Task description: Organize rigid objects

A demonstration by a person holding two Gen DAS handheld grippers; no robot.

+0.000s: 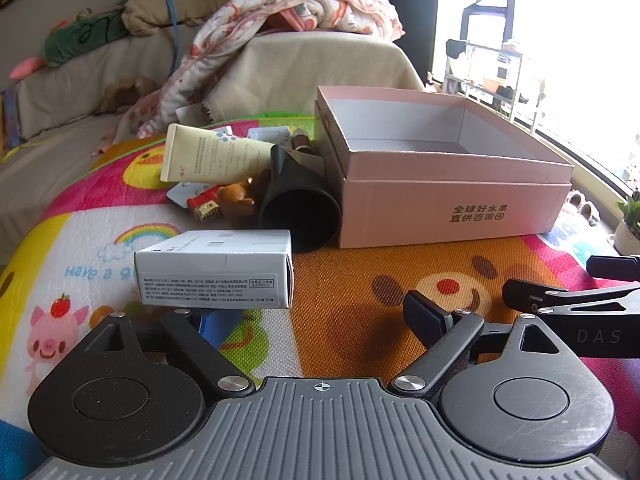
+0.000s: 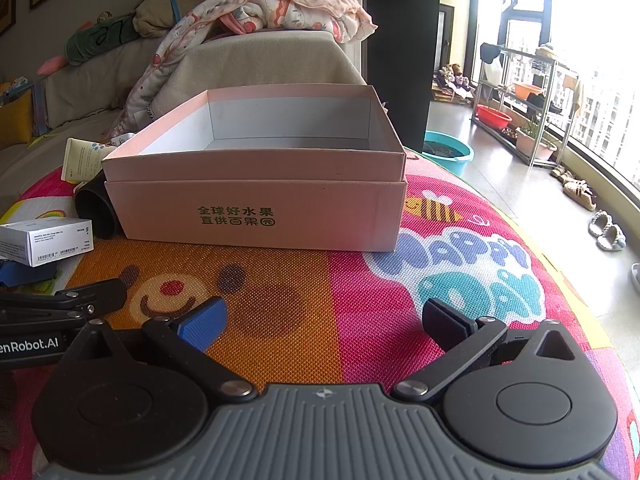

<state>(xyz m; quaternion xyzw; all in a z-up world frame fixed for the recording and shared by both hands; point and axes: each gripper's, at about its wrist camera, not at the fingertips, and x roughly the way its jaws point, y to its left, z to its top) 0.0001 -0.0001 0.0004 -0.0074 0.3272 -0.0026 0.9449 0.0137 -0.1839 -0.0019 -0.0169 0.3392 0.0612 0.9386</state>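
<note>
Left of the pink box [image 1: 452, 216], your left gripper [image 1: 320, 312] gapes wide and empty at the white carton [image 1: 214, 268]; your right gripper [image 2: 324, 320], likewise spread and empty, fronts the box for loading.

A brightly printed play mat [image 2: 460, 272] — patterned with a cartoon bear face, a bee and the words "HAPPY DAY" — is seen spread across the foreground. Behind it, a sofa [image 1: 312, 68] draped in a beige cover is heaped with a pink and white patterned blanket [image 1: 316, 4], and a green plush toy [image 1: 84, 36] is laid along the backrest. To the right, a turquoise basin [image 2: 448, 154] is set on the tiled floor, a metal rack [image 2: 524, 100] holding a red basin is stood by the window, and slippers [image 2: 608, 232] are left near the glass.
</note>
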